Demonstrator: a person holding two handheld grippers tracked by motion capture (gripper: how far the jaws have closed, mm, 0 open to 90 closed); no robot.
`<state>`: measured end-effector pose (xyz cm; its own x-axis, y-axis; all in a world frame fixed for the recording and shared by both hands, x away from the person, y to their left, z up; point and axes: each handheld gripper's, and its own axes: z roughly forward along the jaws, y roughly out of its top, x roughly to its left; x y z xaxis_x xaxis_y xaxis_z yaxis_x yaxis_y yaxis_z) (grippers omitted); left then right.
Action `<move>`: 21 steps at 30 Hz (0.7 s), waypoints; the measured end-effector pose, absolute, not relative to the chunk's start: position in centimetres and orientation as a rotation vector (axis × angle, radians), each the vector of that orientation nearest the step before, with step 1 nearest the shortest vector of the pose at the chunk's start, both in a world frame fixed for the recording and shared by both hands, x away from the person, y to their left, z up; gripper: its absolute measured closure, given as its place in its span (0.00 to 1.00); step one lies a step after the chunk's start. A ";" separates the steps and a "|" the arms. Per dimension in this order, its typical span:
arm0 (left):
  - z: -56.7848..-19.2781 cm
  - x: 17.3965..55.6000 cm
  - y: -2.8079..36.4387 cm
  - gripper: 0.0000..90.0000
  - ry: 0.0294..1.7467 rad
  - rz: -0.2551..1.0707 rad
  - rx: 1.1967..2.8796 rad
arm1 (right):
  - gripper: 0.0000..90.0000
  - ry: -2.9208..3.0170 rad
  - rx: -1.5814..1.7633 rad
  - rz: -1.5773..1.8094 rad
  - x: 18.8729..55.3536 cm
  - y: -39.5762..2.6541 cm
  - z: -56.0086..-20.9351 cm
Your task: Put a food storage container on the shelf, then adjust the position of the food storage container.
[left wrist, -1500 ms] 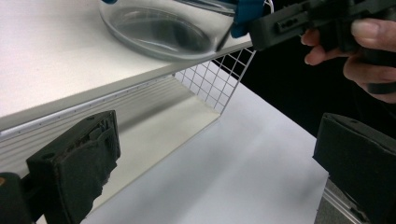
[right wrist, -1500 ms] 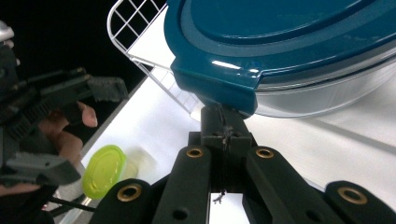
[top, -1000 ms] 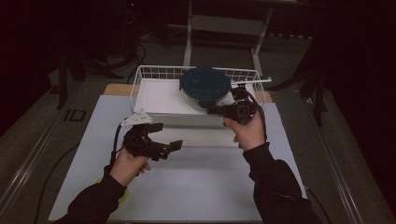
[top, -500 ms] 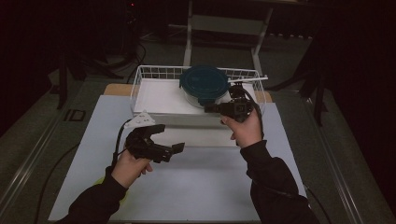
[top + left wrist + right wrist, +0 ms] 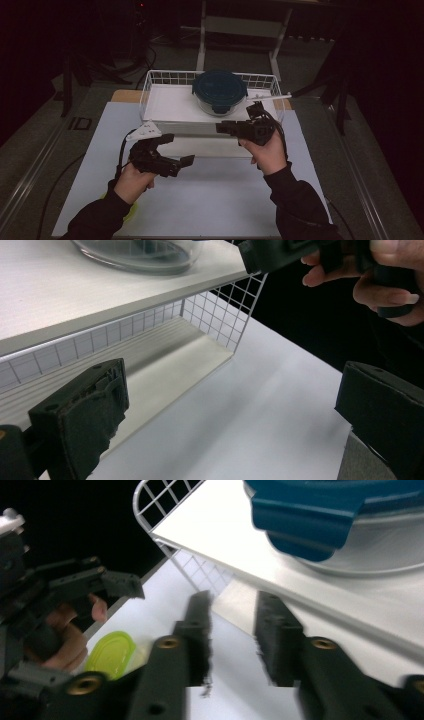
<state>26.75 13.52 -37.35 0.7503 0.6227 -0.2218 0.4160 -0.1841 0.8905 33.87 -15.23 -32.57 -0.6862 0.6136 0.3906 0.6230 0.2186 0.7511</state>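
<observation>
Glass bowl (image 5: 220,100) with blue lid (image 5: 219,86) sits on a white board (image 5: 170,102) inside the wire basket (image 5: 150,80) at the far edge of the bench (image 5: 215,195), toward the basket's right end. Right tongs (image 5: 223,128) hover just at the basket's near rim, below the bowl; jaws have just been opening, now part open, nothing between them in the right gripper view (image 5: 232,635). Lid tab (image 5: 305,520) hangs close ahead of them. Left tongs (image 5: 177,150) wide open, empty, over the bench near-left of the basket; their own view shows the pads (image 5: 80,415) far apart with bare bench between. Small yellow-green lid (image 5: 111,652) lies on the bench by the left hand.

Step looks like: getting hold of the bowl or its lid. To do it well: open the right jaws wider first, come over the wire rim not through it, line the pads on the lid tab or rim, squeeze square. Left tongs should steady the glass side so the bowl doesn't slide on the board.
</observation>
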 end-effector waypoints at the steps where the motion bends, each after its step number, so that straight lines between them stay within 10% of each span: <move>1: -37.4 26.3 13.7 0.00 0.802 0.251 1.815 | 0.60 -2.449 -1.235 -1.522 33.7 -15.3 -32.7; 8: -37.9 25.3 14.5 0.00 0.772 0.279 1.822 | 0.21 -2.423 -1.161 -1.627 31.7 -17.2 -34.2; 21: -39.9 23.4 17.5 0.04 0.824 0.305 1.856 | 0.18 -2.464 -1.124 -1.729 28.1 -20.6 -36.5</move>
<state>23.43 17.45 -39.93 0.7318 0.6628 -0.1587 0.3992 -0.2281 0.8880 28.15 -20.56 -36.49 -0.7529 0.5743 0.3214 0.4976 0.1771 0.8492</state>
